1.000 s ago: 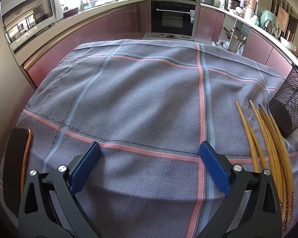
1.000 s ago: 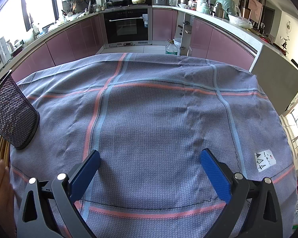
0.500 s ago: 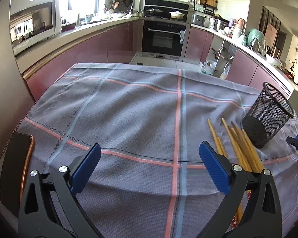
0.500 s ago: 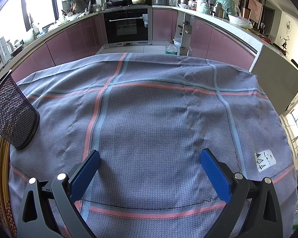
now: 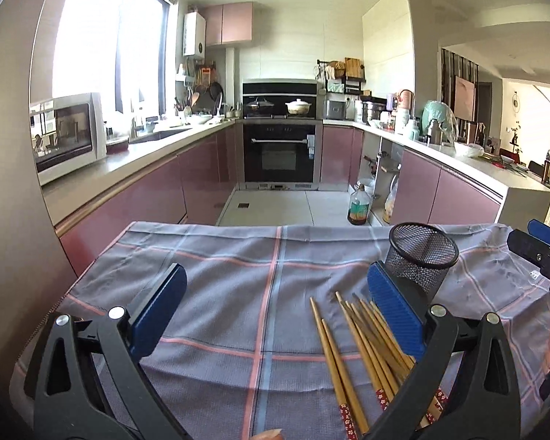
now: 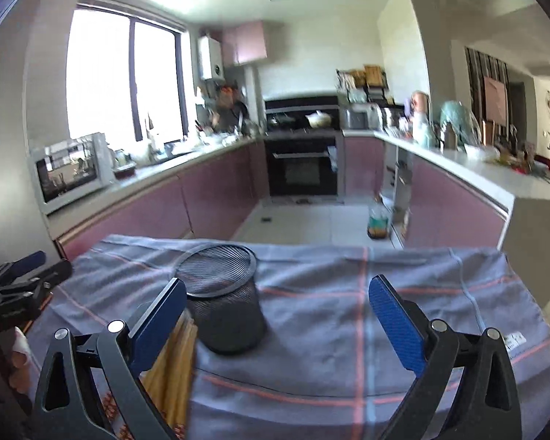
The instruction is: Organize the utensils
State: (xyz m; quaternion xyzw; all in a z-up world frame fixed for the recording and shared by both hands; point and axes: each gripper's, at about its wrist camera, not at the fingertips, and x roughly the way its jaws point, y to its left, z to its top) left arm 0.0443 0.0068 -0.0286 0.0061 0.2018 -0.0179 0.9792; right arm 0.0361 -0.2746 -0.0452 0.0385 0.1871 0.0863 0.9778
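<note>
— On the table? 
— A grey checked tablecloth (image 5: 216,293) covers it; a black wire-mesh cup (image 5: 421,260) stands upright on the cloth, toward its far edge. 
— And the utensils? 
— A bundle of wooden chopsticks (image 5: 355,344) lies flat on the cloth, in front of the cup and just left of it, tips near its base. 
— Behind the table? 
— Floor, with a black built-in oven (image 5: 279,154) at the far wall.
</note>
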